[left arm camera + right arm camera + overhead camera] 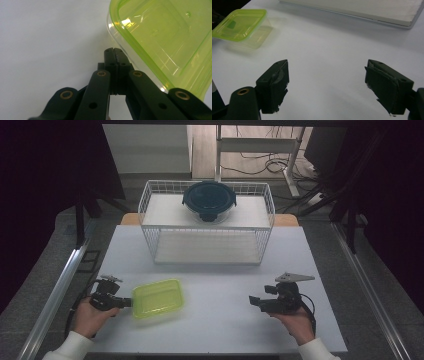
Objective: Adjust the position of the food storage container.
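Two grippers are working: the left gripper (125, 302), jaws pressed together, is touching the edge of one green-lidded container (158, 297) sitting on the table (220, 320), while the right gripper (254, 301) is standing wide and empty. One round blue-lidded container (209, 200) is already resting on the wire rack (150, 215); moving the green one likely remains.

White table (210, 320) carries a wire rack (207, 245) at back & green-lidded container (158, 297) front-left.
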Demonstrator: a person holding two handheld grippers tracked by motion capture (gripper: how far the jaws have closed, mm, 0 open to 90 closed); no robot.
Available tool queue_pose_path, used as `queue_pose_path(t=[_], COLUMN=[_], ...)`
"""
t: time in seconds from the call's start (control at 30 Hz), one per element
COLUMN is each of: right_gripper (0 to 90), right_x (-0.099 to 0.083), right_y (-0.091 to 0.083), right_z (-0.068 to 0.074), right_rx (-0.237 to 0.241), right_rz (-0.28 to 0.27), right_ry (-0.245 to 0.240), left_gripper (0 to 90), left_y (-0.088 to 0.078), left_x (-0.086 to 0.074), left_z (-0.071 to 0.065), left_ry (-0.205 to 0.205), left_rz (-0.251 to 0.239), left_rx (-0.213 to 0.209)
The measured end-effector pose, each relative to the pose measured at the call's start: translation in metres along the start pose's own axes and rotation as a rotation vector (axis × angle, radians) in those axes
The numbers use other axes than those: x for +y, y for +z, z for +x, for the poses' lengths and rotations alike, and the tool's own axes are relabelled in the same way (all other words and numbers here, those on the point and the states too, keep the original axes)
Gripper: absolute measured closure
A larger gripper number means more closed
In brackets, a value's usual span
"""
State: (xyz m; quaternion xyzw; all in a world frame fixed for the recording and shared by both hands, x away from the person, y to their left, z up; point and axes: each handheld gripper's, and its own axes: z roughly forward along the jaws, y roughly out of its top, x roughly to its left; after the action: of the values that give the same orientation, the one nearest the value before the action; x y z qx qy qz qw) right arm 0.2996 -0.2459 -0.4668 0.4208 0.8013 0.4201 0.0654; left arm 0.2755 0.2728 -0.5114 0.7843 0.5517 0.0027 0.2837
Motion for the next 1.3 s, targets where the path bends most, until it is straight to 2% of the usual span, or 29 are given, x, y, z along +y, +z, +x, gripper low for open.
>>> queue_pose_path(t=[0.03,0.3,0.4,0.43,0.77,0.9,0.93,1.03,1.13,1.2,1.3], right_gripper=[19.5,19.5,19.5,19.5,19.5,19.5,19.5,19.5,19.5,19.1,19.1], right_x=[0.000,-0.001,-0.001,-0.002,-0.002,-0.003,-0.003,-0.004,-0.004,-0.004,-0.005], right_y=[0.000,0.000,-0.001,-0.001,0.001,0.000,0.000,0.000,0.000,0.000,0.000], right_z=[0.000,-0.001,-0.002,-0.002,0.000,-0.001,-0.001,-0.001,-0.001,-0.001,-0.002], right_rx=[0.001,-0.001,-0.002,-0.002,-0.002,-0.002,-0.002,-0.004,-0.004,-0.008,-0.010], right_rz=[0.000,0.005,0.003,0.004,0.012,0.012,0.011,0.012,0.013,0.012,0.014], right_ry=[-0.001,0.000,0.002,0.001,0.001,0.004,0.004,0.008,0.009,0.009,0.015], left_gripper=[90.0,90.0,90.0,90.0,90.0,90.0,90.0,90.0,90.0,90.0,90.0], left_y=[0.001,0.014,0.017,0.018,0.033,0.042,0.044,0.050,0.056,0.058,0.061], left_x=[0.002,0.014,0.019,0.021,0.036,0.041,0.042,0.048,0.053,0.055,0.058], left_z=[-0.002,-0.019,-0.026,-0.028,-0.045,-0.056,-0.059,-0.066,-0.072,-0.079,-0.086], left_ry=[0.011,0.021,0.049,0.064,0.070,0.108,0.101,0.120,0.121,0.148,0.147], left_rz=[0.009,0.005,0.007,0.009,-0.005,0.007,0.006,0.014,0.010,0.012,0.005], left_rx=[-0.002,-0.038,-0.010,-0.016,-0.055,-0.036,-0.047,-0.050,-0.066,-0.057,-0.075])
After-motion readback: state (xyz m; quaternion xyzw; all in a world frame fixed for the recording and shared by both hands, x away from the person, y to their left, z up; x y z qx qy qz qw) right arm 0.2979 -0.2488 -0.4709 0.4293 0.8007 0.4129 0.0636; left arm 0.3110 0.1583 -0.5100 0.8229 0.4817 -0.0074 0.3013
